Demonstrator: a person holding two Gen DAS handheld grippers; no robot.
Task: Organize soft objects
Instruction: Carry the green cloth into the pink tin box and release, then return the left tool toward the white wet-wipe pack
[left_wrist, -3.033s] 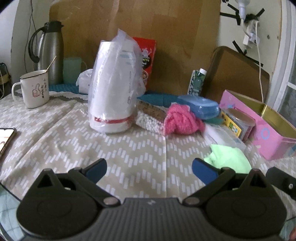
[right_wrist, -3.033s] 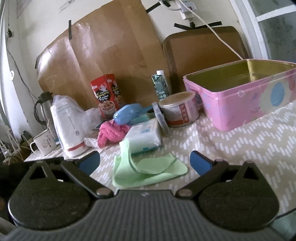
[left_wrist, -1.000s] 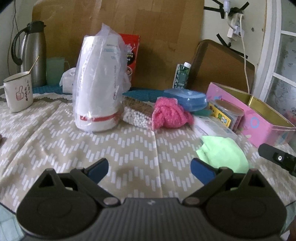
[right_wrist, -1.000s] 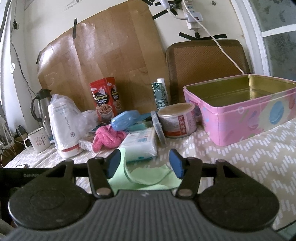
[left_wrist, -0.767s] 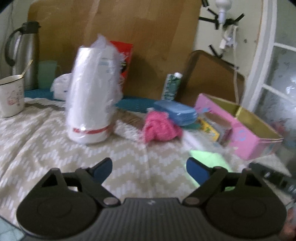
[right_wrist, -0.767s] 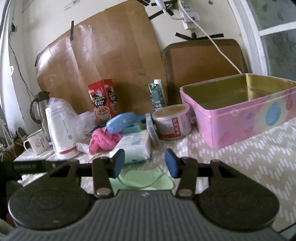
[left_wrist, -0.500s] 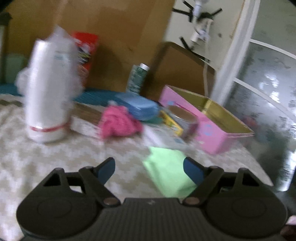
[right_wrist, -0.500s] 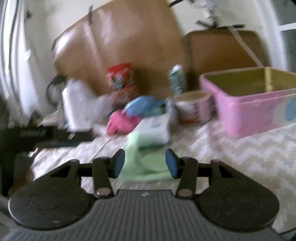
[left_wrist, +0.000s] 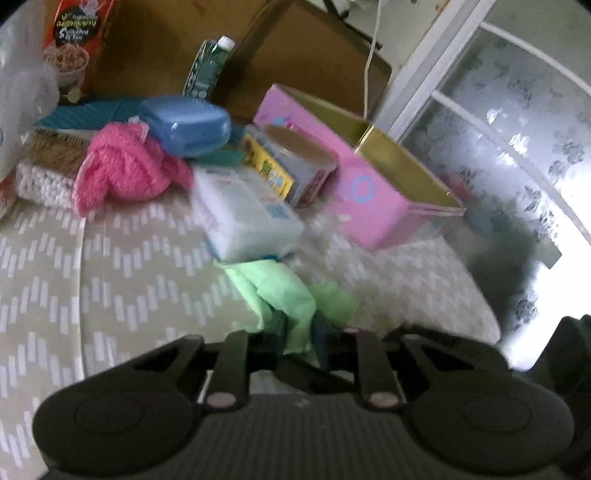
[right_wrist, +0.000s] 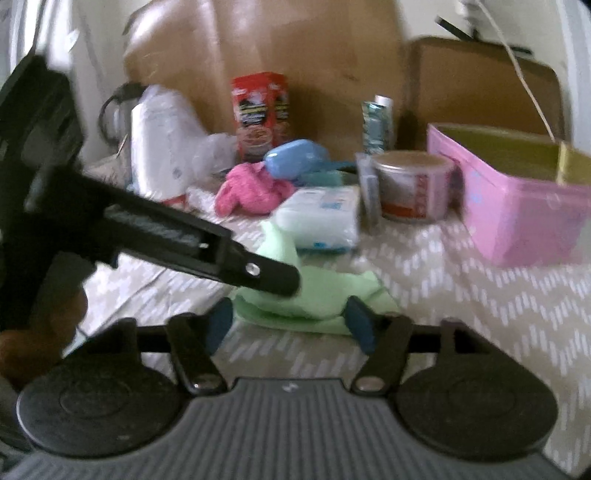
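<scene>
A light green cloth (left_wrist: 284, 291) lies bunched on the chevron tablecloth in front of a white tissue pack (left_wrist: 243, 212). My left gripper (left_wrist: 295, 341) is shut on the near edge of the green cloth. In the right wrist view the green cloth (right_wrist: 328, 291) lies between the half-open blue fingers of my right gripper (right_wrist: 291, 325), which holds nothing. The left gripper's black finger (right_wrist: 258, 271) reaches in from the left onto the cloth. A pink fluffy cloth (left_wrist: 122, 166) (right_wrist: 251, 190) lies behind, by a blue case (left_wrist: 184, 123).
An open pink tin box (left_wrist: 373, 184) (right_wrist: 517, 206) stands to the right. A round tin (right_wrist: 410, 184), a white bagged roll (right_wrist: 159, 144), a red carton (right_wrist: 258, 110) and a green drink carton (right_wrist: 376, 122) crowd the back. A window is far right.
My left gripper swung right, moved onto the green cloth and shut on it. My right gripper narrowed earlier and stays half open just behind the cloth.
</scene>
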